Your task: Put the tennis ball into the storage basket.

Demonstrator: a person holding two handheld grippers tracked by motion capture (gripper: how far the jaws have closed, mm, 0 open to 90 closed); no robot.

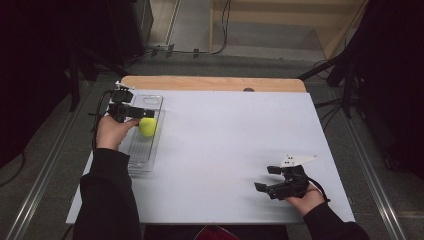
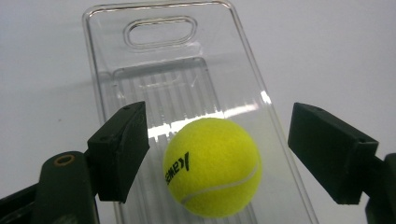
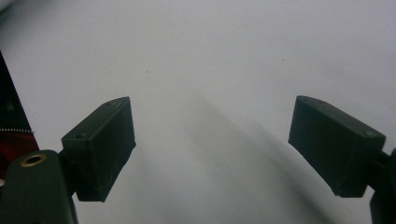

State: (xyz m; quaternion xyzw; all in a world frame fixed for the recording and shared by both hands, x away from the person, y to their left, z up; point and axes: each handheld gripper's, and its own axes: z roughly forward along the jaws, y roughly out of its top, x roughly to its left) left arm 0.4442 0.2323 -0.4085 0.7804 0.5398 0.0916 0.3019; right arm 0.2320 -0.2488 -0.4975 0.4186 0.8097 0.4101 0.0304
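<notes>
On the white table (image 1: 225, 150), which covers most of the floor space between dark curtains at both sides, a wooden board edge (image 1: 215, 83) shows at the far end and grey floor with cables lies beyond. Along the table's left side lies a clear plastic tray (image 2: 187, 84), ribbed on its bottom, with a handle slot at its far end. A yellow tennis ball (image 2: 212, 167) rests in that tray. It sits between the jaws of the left gripper (image 2: 217, 156), which stand apart with a gap on each side of the ball, so nothing is gripped. Near the table's front right corner the right gripper (image 3: 212, 149) hangs over bare table, jaws wide and empty.
</notes>
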